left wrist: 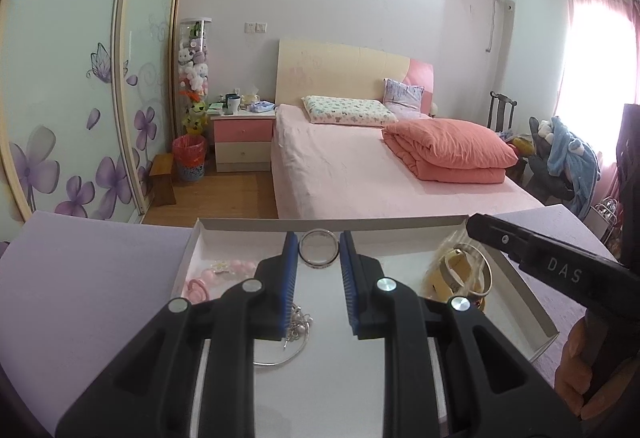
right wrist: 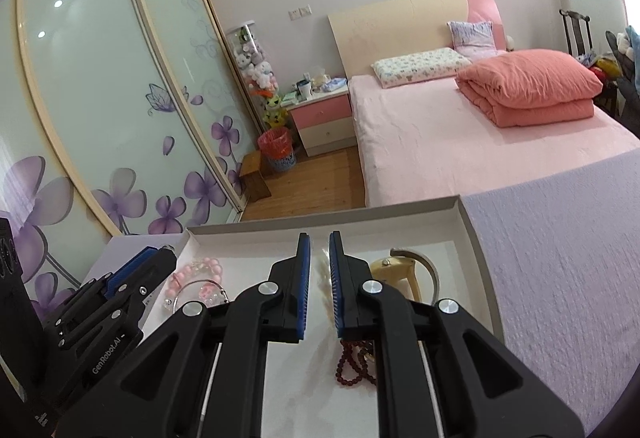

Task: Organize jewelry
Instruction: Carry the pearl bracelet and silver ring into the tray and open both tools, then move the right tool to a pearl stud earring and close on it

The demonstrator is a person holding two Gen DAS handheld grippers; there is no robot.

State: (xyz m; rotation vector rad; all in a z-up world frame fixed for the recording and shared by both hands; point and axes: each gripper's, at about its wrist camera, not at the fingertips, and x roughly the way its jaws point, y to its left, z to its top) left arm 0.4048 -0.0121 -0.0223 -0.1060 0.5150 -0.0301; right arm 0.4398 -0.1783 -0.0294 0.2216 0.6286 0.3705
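Left tongs (left wrist: 319, 252) spread wide around the silver ring (left wrist: 319, 249) in the white tray (left wrist: 520, 290), lining up a pinch (not touching yet), while right tongs (right wrist: 319, 266) hover slightly apart, holding nothing, above the cream tassel (right wrist: 325, 278)

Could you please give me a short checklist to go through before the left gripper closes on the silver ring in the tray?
1. Left gripper open: ok, gap between fingers.
2. Silver ring between its fingers: ok, centred near the tips.
3. Ring clear of other jewelry: ok, pink beads and bangles sit apart.
4. Right gripper out of the way: ok, it is over the bangle side, narrowly open.
5. Fingers low enough to catch the ring: cannot tell.
6. Tray flat on table: ok.
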